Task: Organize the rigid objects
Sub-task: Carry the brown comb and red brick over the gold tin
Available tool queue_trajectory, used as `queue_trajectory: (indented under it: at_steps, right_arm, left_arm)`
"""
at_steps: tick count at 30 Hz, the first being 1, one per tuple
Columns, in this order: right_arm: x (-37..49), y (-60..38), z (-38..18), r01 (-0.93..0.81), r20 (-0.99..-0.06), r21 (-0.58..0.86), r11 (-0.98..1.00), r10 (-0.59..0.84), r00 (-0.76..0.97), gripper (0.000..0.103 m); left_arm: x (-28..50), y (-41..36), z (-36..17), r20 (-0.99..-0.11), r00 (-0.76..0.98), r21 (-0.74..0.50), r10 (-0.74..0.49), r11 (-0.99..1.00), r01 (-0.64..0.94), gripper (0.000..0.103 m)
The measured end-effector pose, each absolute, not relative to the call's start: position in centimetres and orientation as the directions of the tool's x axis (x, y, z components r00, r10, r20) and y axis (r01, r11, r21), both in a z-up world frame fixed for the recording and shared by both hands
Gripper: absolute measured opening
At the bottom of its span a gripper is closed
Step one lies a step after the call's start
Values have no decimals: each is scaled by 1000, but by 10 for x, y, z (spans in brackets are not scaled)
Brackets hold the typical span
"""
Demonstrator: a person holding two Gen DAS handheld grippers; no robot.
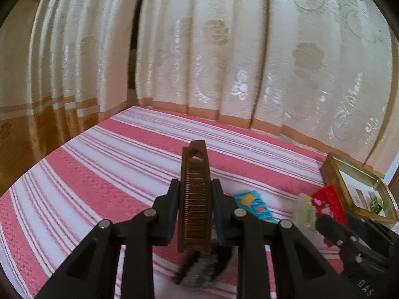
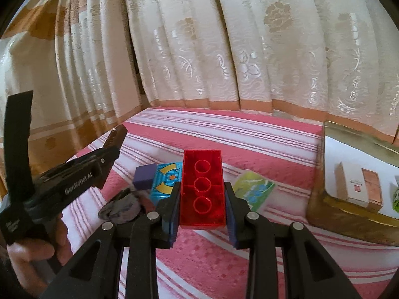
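Left wrist view: the left claw (image 1: 195, 194) is clamped on a brown comb (image 1: 195, 194), which stands on edge between its fingers and juts forward above the striped bed cover (image 1: 99, 164). Right wrist view: the right claw (image 2: 202, 194) grips a red building brick (image 2: 202, 186), hollow underside up, held over the bed cover. Just behind the brick lie a blue patterned tile (image 2: 164, 182) and a green tile (image 2: 253, 191); right of it sits a gold-rimmed tin (image 2: 349, 214).

A cream floral curtain (image 1: 224, 49) hangs behind the surface covered in pink-and-white striped cloth (image 1: 99, 169).
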State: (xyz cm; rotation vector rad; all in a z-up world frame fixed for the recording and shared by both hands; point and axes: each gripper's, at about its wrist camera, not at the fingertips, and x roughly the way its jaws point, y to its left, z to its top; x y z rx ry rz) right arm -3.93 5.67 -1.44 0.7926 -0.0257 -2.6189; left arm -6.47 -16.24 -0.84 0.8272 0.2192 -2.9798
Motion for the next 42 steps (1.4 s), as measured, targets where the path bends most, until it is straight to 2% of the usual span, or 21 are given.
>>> queue_trajectory:
  at_steps: [11,42]
  right_arm:
    - [-42,79,-7,290,-500,91,-953,-295,-814,34]
    - [-47,155,2,144,-459,85,-986,-167,-872,34]
  left_arm:
    - [-64,-130,-6,-516,-856,-103,25,-994,33,24]
    - [-68,-40,1,-521,-845,-69,121,-993,-100,24]
